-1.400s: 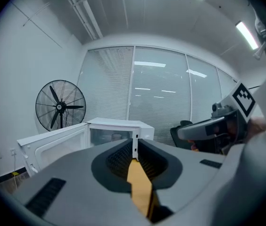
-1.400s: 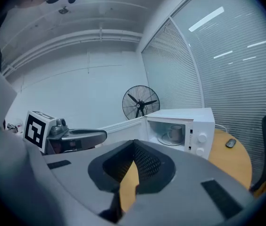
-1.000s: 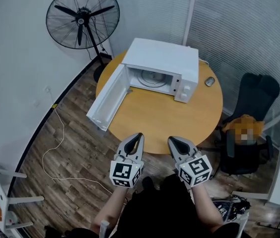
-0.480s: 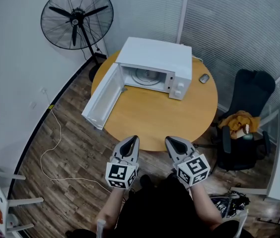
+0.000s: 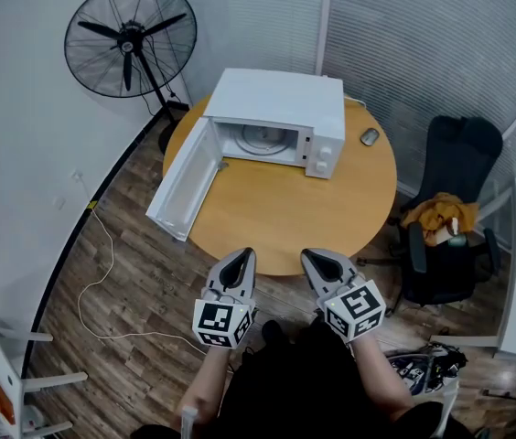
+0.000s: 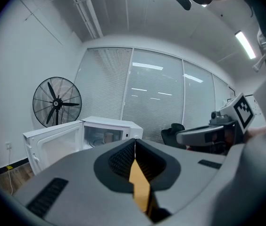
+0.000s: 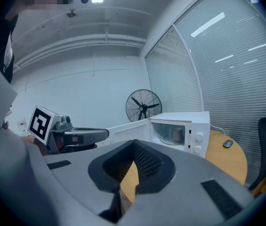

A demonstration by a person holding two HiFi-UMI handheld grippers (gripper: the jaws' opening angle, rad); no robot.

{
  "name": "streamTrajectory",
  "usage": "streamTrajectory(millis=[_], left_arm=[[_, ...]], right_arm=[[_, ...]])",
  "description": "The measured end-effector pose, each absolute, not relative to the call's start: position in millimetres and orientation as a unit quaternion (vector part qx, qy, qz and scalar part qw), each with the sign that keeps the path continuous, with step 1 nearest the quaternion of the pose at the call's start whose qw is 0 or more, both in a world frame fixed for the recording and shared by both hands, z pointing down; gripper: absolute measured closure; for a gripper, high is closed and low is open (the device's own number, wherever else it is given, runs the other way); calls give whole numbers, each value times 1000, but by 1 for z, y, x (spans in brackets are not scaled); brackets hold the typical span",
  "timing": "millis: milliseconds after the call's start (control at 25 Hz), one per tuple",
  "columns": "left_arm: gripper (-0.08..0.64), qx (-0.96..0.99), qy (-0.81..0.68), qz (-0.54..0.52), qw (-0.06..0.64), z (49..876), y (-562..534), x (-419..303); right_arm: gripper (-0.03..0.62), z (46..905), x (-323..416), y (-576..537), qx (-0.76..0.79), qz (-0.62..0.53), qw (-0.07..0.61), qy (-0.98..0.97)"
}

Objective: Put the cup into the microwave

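A white microwave stands at the far side of the round wooden table, its door swung wide open to the left. Inside it stands a pale cup, which the left gripper view also catches as a cup on the turntable. My left gripper and right gripper hover side by side over the table's near edge, well short of the microwave. Both are shut, with nothing between their jaws. Each gripper view shows its own closed tip, left gripper and right gripper.
A black standing fan is behind the table at the left. A computer mouse lies right of the microwave. A black chair with an orange cloth stands at the right. A white cable trails over the wooden floor.
The head view has shifted, so the microwave and table appear a little further left and higher. Both grippers keep their place and stay shut.
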State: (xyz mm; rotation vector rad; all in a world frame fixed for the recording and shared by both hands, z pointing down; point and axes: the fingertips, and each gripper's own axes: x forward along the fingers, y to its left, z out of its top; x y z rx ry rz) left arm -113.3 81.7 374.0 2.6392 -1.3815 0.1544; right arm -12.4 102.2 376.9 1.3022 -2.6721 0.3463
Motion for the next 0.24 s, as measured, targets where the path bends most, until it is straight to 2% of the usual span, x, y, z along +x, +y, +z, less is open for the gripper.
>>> streamTrajectory(millis=[240], left_arm=[[561, 883, -460, 55, 77, 376, 77, -112]], right_arm=[[584, 377, -11, 99, 435, 113, 76, -890]])
